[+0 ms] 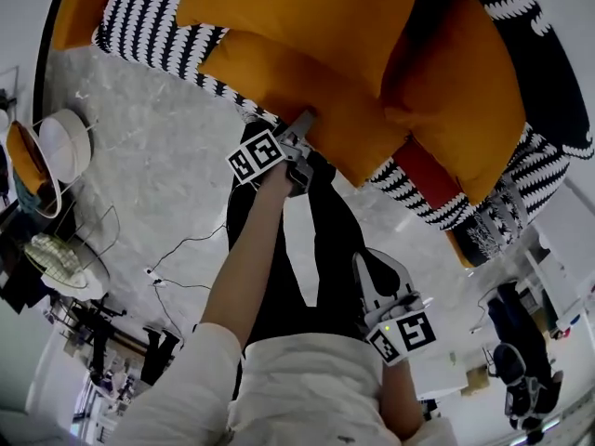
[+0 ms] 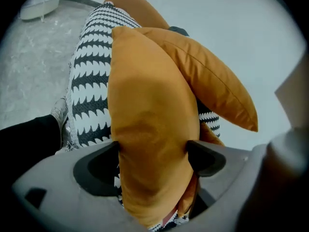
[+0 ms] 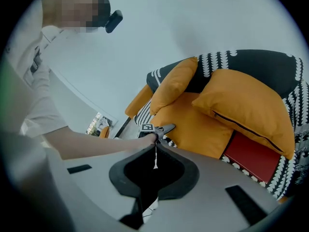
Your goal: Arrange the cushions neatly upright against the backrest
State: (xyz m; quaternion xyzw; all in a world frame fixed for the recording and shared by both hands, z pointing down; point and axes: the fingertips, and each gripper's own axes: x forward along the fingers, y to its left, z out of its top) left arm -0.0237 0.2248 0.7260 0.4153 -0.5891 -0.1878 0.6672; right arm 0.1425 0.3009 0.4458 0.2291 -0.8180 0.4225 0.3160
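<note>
Nearest you, your right gripper point(image 3: 155, 164) sits closed and empty by your waist. Ahead, your left gripper point(image 1: 302, 126) stands wide, an orange cushion point(image 2: 147, 115) between its jaws on the black-and-white armchair point(image 1: 149, 17). Another orange cushion point(image 2: 212, 81) leans behind it.

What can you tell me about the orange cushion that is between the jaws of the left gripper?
The orange cushion looks like soft, plain woven fabric, plump, with a seamed edge. It lies on the black-and-white patterned sofa, one end filling the gap between the left gripper's wide-apart jaws, not visibly pinched. A second orange cushion rests behind it.
</note>
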